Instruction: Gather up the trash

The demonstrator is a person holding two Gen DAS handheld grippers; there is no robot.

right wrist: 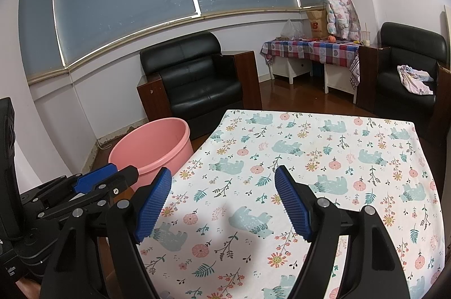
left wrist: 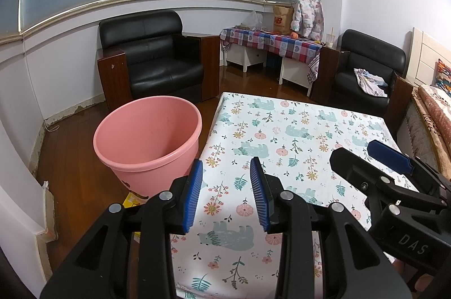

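Note:
A pink plastic bucket [left wrist: 148, 141] stands on the wood floor just left of a table covered with a floral bear-print cloth [left wrist: 296, 130]. It also shows in the right wrist view [right wrist: 152, 148]. My left gripper [left wrist: 227, 166] is open and empty over the table's left front part, next to the bucket. My right gripper [right wrist: 222, 175] is open and empty over the table's front; it shows in the left wrist view [left wrist: 363, 151] at the right. The left gripper shows in the right wrist view [right wrist: 112, 172]. I see no trash on the cloth [right wrist: 310, 158].
A yellow packet [left wrist: 132, 201] lies on the floor by the bucket's base. A black armchair [left wrist: 157, 56] stands behind the bucket. A second armchair [left wrist: 366, 73] holds cloth. A checked side table [left wrist: 270, 41] stands at the back wall. A bed [left wrist: 434, 113] lies right.

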